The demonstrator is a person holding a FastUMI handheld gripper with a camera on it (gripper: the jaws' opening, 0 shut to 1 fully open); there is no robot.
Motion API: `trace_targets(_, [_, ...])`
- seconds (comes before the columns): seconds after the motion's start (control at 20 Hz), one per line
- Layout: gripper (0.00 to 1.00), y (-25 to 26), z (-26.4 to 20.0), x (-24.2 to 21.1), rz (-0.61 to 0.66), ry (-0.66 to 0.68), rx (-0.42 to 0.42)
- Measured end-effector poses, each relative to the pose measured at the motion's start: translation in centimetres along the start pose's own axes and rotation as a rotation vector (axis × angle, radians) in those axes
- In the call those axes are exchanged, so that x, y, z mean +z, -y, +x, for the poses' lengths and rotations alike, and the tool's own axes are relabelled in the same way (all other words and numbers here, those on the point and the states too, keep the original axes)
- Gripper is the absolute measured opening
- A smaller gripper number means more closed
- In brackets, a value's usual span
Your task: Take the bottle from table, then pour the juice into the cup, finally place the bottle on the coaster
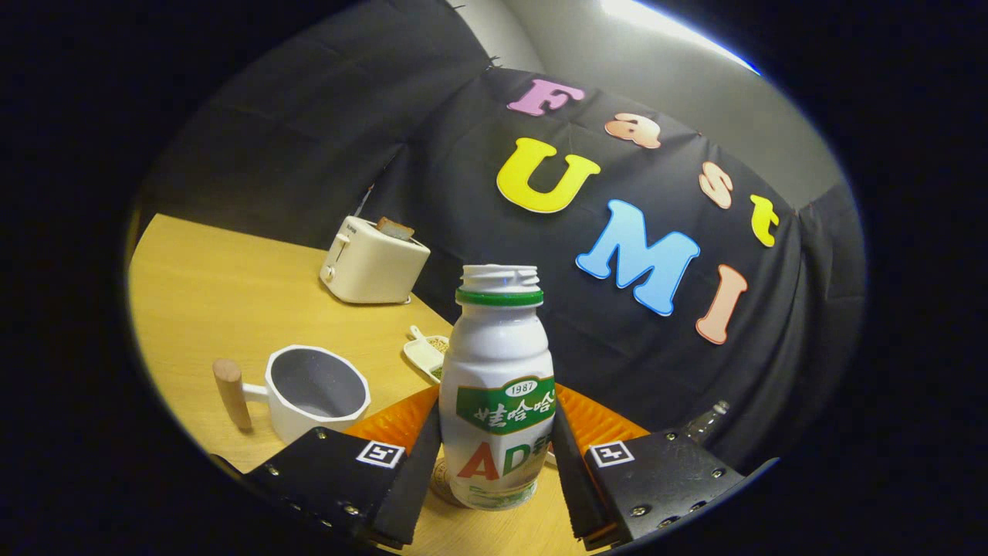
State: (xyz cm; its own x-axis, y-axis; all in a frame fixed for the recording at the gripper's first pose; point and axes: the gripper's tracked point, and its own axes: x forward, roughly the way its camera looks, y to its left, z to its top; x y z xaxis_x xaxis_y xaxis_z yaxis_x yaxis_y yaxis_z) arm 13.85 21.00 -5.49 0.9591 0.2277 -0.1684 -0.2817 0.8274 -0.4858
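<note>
A white bottle (500,386) with a green label and green neck ring stands upright between my fingers, its cap off and its mouth open. My gripper (495,432) is shut on the bottle, with the left pad (421,471) and the right pad pressing its sides. Left of the fingers, a white cup (318,390) with a grey inside and a wooden handle (231,394) sits on the wooden table (208,286). The rim of a round tan coaster (442,480) peeks out beside the bottle's base. Whether the bottle rests on it, I cannot tell.
A cream toaster (372,266) with toast in it stands at the back of the table by the black cloth wall. A small white dish (427,355) with a scoop lies beyond the bottle. A clear bottle (706,422) shows past the right finger.
</note>
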Motion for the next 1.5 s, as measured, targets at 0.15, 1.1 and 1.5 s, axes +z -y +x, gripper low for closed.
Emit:
trace_targets(0.15, [0.73, 0.4, 0.1, 0.1, 0.134, 0.037, 0.01])
trace_targets(1.1, [0.72, 2.6, 3.3, -5.8, 0.445, -0.001, -0.044])
trace_targets(1.5, [0.72, 2.9, 3.9, -6.8, 0.453, 0.007, -0.064])
